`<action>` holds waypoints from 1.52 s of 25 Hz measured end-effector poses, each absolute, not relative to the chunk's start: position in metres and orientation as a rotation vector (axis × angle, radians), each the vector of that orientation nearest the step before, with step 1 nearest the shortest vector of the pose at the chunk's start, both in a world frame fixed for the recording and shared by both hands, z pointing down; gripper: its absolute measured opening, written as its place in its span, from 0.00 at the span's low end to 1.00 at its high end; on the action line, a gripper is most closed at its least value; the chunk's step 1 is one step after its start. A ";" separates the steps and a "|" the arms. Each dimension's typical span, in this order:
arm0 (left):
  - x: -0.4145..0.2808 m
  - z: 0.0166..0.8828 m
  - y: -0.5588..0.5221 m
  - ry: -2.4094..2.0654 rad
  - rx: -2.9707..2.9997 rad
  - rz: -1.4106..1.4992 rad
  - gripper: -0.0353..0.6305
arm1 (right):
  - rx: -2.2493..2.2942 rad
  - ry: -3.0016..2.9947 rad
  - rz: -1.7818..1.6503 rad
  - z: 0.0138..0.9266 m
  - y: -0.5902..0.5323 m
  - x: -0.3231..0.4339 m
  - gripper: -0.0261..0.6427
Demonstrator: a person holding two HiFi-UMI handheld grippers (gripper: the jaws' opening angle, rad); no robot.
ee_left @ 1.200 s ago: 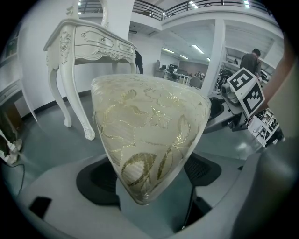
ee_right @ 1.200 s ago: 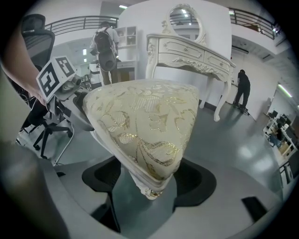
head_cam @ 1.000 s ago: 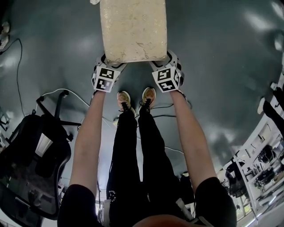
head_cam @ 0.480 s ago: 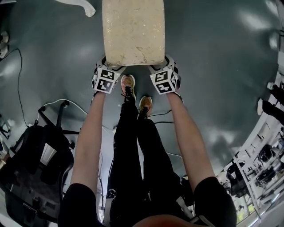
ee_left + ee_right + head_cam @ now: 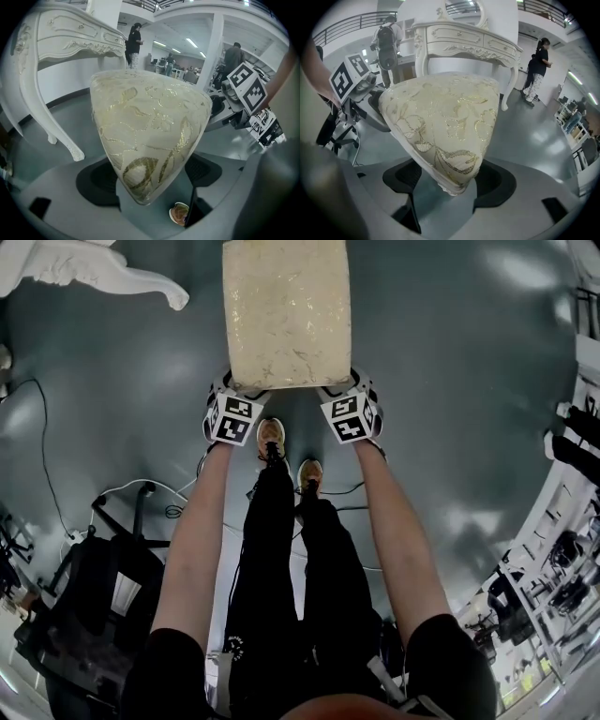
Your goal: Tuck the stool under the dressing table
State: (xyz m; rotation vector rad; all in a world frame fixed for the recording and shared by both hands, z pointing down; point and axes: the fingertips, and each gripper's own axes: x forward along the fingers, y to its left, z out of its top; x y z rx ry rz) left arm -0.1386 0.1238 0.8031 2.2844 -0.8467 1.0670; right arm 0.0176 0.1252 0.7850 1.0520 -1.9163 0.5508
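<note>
While left gripper (image 5: 232,388) and right gripper (image 5: 343,388) each clamp a near corner of the stool (image 5: 286,310), its long axis points away from me, dressing table (image 5: 94,276) sitting ahead-left.

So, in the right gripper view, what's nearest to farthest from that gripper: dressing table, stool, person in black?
1. The stool, a corner between the jaws.
2. The dressing table, straight ahead behind it.
3. The person in black, far right, beyond the table.
</note>
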 end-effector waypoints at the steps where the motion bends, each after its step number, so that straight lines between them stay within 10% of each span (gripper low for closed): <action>1: -0.138 0.803 0.121 -0.841 2.280 1.072 0.72 | 1.051 -1.913 0.558 0.785 0.122 0.018 0.58; 38: -0.062 0.807 -0.086 -0.968 2.166 1.071 0.72 | 0.977 -1.932 0.530 0.778 -0.094 0.100 0.58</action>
